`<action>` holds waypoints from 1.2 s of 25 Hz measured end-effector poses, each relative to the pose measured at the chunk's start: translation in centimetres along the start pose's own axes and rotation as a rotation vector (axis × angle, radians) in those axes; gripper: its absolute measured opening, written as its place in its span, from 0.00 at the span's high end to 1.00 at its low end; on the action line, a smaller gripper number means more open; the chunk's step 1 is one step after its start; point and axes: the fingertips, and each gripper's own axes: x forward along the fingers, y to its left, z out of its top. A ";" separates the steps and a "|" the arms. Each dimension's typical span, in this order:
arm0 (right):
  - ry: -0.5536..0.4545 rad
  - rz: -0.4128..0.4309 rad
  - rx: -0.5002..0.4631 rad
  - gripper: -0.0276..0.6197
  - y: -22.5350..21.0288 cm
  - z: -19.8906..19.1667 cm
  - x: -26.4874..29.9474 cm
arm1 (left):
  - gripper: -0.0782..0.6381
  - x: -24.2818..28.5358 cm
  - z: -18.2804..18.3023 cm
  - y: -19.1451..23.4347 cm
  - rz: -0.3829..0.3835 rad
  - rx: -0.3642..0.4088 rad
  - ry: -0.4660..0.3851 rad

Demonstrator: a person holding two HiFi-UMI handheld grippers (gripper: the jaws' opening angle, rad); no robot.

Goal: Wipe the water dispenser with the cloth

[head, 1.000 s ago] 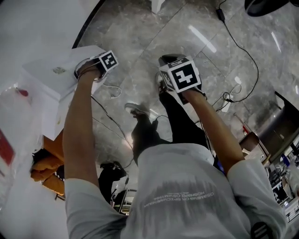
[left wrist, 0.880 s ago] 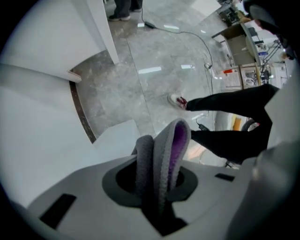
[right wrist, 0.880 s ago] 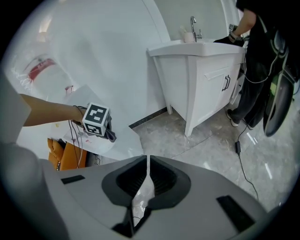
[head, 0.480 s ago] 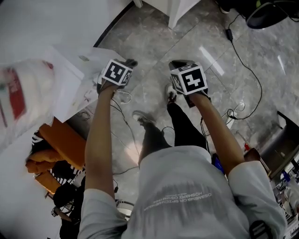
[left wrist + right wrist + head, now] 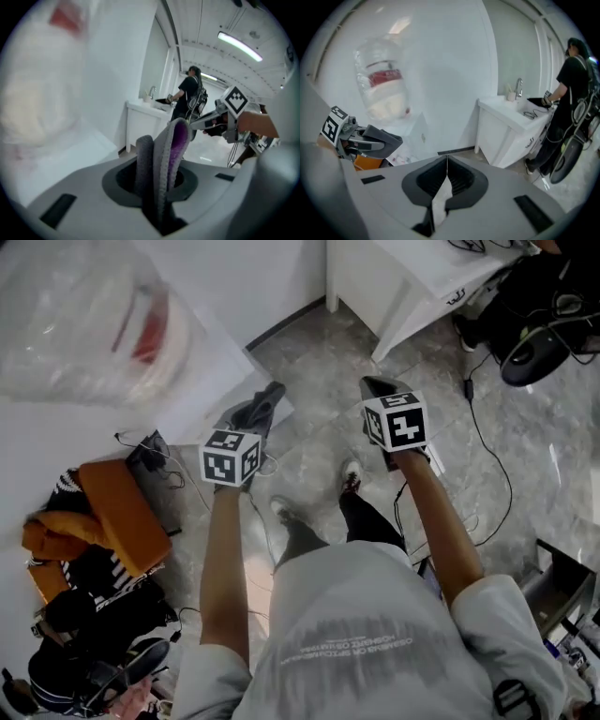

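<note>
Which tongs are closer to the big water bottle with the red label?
Left. The left tongs, shut on the grey cloth, are close beside the water bottle; the right tongs, pinching a white scrap, are farther off, beyond the left ones.

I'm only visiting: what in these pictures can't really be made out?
Water bottle: blurred in the head view and left gripper view; label unreadable.
Water dispenser: small in the right gripper view; no taps show.
White scrap in the right gripper's shut jaws: too little shows to name it.
Cloth: left gripper's jaws hide all but a fold.
</note>
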 end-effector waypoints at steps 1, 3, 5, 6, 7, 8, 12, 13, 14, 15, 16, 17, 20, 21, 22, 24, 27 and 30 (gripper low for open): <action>-0.041 0.013 -0.024 0.93 1.4 1.8 -0.5 | 0.79 -2.3 0.7 0.7 0.019 -0.013 -0.048; -0.135 0.043 -0.068 0.93 4.3 5.4 -2.1 | 0.79 -6.9 2.3 2.1 0.067 -0.015 -0.132; -0.249 0.073 -0.128 0.93 7.4 9.4 -4.0 | 0.79 -11.9 4.2 3.7 0.128 -0.010 -0.225; -0.307 0.090 -0.169 0.93 9.1 11.6 -5.0 | 0.79 -14.4 5.2 4.5 0.160 -0.013 -0.279; -0.362 0.112 -0.212 0.93 10.9 13.7 -5.9 | 0.79 -16.8 6.3 5.4 0.191 -0.015 -0.334; -0.411 0.137 -0.251 0.93 12.7 15.5 -6.8 | 0.79 -19.2 7.1 6.1 0.221 -0.015 -0.382; -0.534 0.270 -0.368 0.93 19.4 19.5 -10.8 | 0.79 -27.3 8.9 7.3 0.328 0.014 -0.501; -0.554 0.300 -0.401 0.93 21.0 20.3 -11.7 | 0.79 -29.1 9.2 7.6 0.358 0.027 -0.524; -0.574 0.322 -0.438 0.93 22.4 21.2 -12.4 | 0.79 -30.8 9.6 8.0 0.389 0.043 -0.550; -0.593 0.337 -0.477 0.93 23.6 22.1 -13.0 | 0.79 -32.4 10.1 8.4 0.420 0.059 -0.578; -0.613 0.348 -0.512 0.93 24.8 22.9 -13.6 | 0.79 -33.9 10.5 8.6 0.447 0.075 -0.605; -0.632 0.357 -0.539 0.93 25.7 23.5 -14.2 | 0.79 -35.2 10.9 8.7 0.468 0.089 -0.627; -0.673 0.385 -0.578 0.93 28.0 24.6 -16.0 | 0.79 -38.2 11.8 8.1 0.498 0.129 -0.655; -0.683 0.394 -0.585 0.93 28.6 24.9 -16.6 | 0.79 -39.0 12.1 7.8 0.507 0.143 -0.663; -0.694 0.402 -0.594 0.93 29.1 25.2 -17.2 | 0.79 -39.8 12.5 7.6 0.519 0.158 -0.673; -0.717 0.410 -0.613 0.93 29.9 25.8 -18.3 | 0.79 -41.1 13.3 7.2 0.543 0.185 -0.699; -0.747 0.418 -0.629 0.93 30.9 26.6 -19.5 | 0.79 -42.4 13.8 6.6 0.560 0.205 -0.726; -0.761 0.418 -0.644 0.93 31.7 27.0 -20.0 | 0.79 -43.2 13.9 6.2 0.569 0.220 -0.739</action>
